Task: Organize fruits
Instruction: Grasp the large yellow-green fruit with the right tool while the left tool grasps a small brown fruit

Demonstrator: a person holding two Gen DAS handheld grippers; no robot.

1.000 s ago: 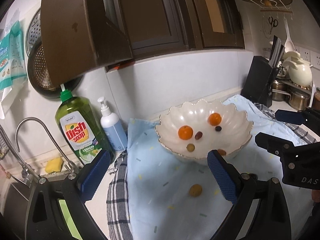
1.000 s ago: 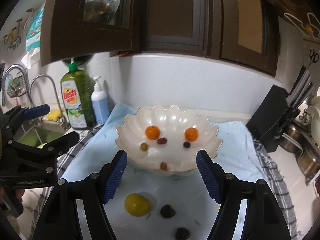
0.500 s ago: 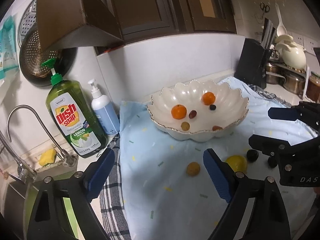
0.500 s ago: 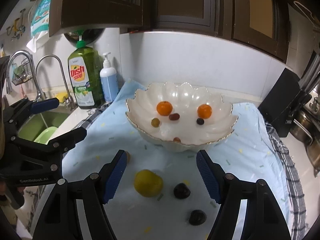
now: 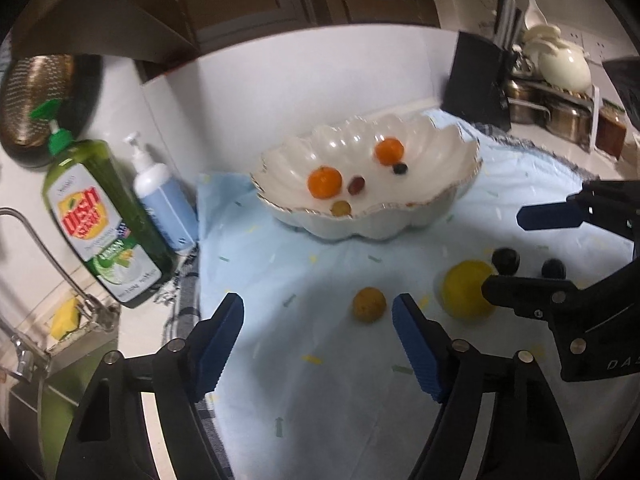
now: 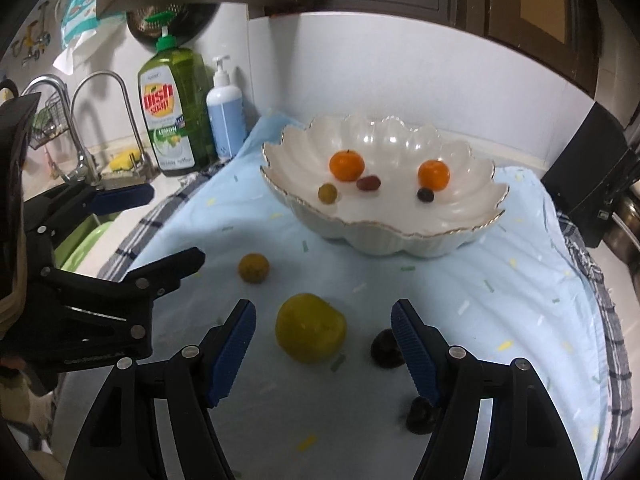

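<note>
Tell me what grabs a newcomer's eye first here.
The white scalloped bowl holding two bright orange fruits sits mid-cloth, on the pale blue cloth. Nearer, a large yellow-green fruit lies between the right gripper's open blue pads. A green dish soap bottle stands by the sink.

The right gripper [image 6: 323,346] is hanging over the blue cloth [image 6: 460,292], jaws apart and gripping nothing, with a yellow fruit [image 6: 310,328] lying between them. A dark plum [image 6: 385,349] is sitting just beside the right finger. The left gripper [image 6: 172,228] is reaching in from the left near a small brownish fruit [image 6: 253,267]. Behind, the scalloped bowl [image 6: 400,236] is holding two oranges [image 6: 346,165].
</note>
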